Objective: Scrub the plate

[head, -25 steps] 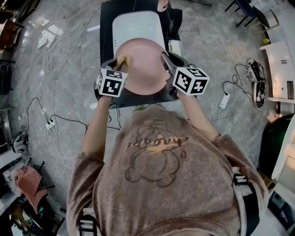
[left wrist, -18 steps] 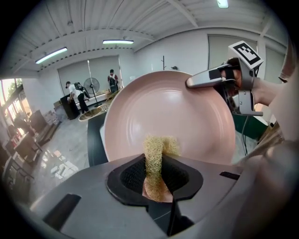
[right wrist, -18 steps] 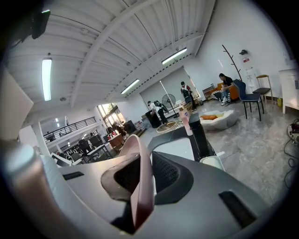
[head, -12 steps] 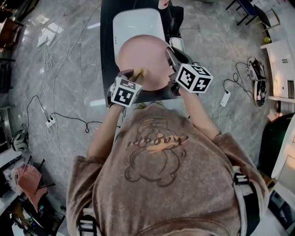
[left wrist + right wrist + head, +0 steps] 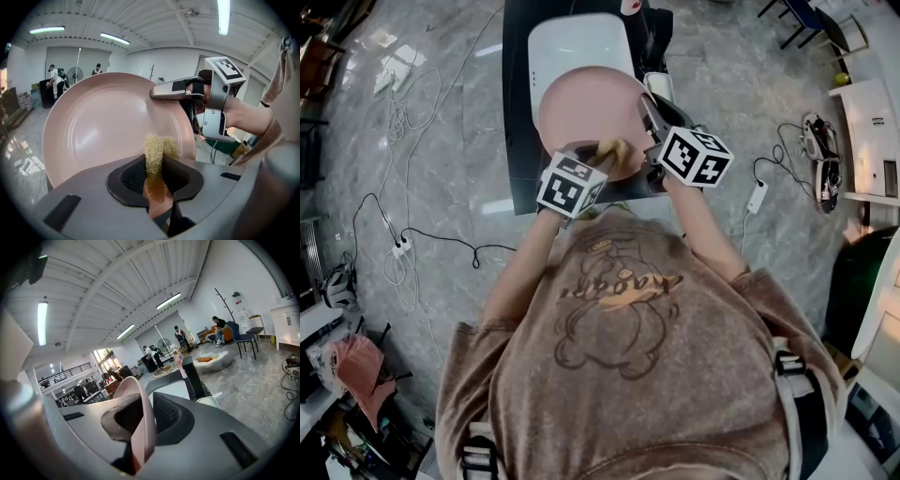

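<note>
**Plate scrub: both tongs are busy**

Closest to the head camera is the person's brown shirt [image 5: 619,319] with a bear drawing on it, both arms reaching forward from it.

Next out, the left gripper [image 5: 598,155] has its jaws clamped on a yellow mesh scrubber [image 5: 615,148]. The left gripper view shows it clearly: the scrubber [image 5: 154,151] is pinched between the two dark pads, and its free end pokes up against the lower part of the pink plate [image 5: 103,126], near the rim.

The right gripper [image 5: 645,114] is just beside it. Its jaws are closed on the plate's right edge. In its own view the rim of the plate [image 5: 141,408] runs edge-on straight between the pads of the right gripper [image 5: 139,425], squeezed on both sides. From the left gripper view, one long jaw of that right gripper [image 5: 174,89] lies across the plate's upper right edge.

So the plate [image 5: 589,108] is held up and tilted, face toward the left gripper, over a dark table [image 5: 516,103]. A white basin [image 5: 577,45] sits on the table just past it, partly hidden behind the plate's far edge.

Around the table is grey marble-look floor [image 5: 441,122] with cables trailing over it. The gripper views show a big hall with strip lights overhead and a few people far off.
</note>
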`<control>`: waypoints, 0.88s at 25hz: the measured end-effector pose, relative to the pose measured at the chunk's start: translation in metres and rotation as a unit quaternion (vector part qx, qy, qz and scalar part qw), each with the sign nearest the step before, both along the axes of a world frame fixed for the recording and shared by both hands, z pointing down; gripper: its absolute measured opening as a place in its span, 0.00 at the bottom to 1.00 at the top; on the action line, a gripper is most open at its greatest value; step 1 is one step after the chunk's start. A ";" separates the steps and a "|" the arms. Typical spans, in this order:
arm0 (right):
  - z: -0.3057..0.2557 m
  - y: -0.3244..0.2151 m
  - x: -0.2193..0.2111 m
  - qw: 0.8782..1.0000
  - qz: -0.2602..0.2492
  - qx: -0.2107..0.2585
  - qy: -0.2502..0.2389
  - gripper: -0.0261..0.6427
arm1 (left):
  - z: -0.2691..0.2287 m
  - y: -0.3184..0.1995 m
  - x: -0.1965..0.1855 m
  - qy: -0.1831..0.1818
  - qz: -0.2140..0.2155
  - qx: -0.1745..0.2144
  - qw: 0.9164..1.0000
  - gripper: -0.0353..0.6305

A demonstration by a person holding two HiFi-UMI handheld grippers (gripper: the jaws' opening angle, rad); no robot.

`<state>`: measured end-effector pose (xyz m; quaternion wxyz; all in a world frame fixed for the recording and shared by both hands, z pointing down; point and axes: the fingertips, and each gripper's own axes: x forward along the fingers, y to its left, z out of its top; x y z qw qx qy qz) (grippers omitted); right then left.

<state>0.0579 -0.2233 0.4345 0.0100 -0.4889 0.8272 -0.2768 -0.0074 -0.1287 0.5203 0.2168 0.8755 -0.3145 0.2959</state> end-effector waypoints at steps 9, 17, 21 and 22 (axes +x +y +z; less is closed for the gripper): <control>0.006 0.004 0.007 1.000 -0.002 -0.011 -0.008 0.09 | -0.049 -0.011 -0.006 0.088 -0.032 0.019 0.995 0.18; 0.027 0.015 0.005 0.999 -0.012 -0.032 0.007 0.08 | -0.086 -0.027 -0.043 0.125 -0.096 0.056 0.986 0.19; 0.047 0.021 0.004 0.998 -0.017 -0.053 0.014 0.08 | -0.095 -0.032 -0.058 0.130 -0.120 0.068 0.982 0.18; 0.054 0.023 0.004 0.998 -0.019 -0.059 0.015 0.08 | -0.095 -0.033 -0.061 0.130 -0.124 0.069 0.981 0.19</control>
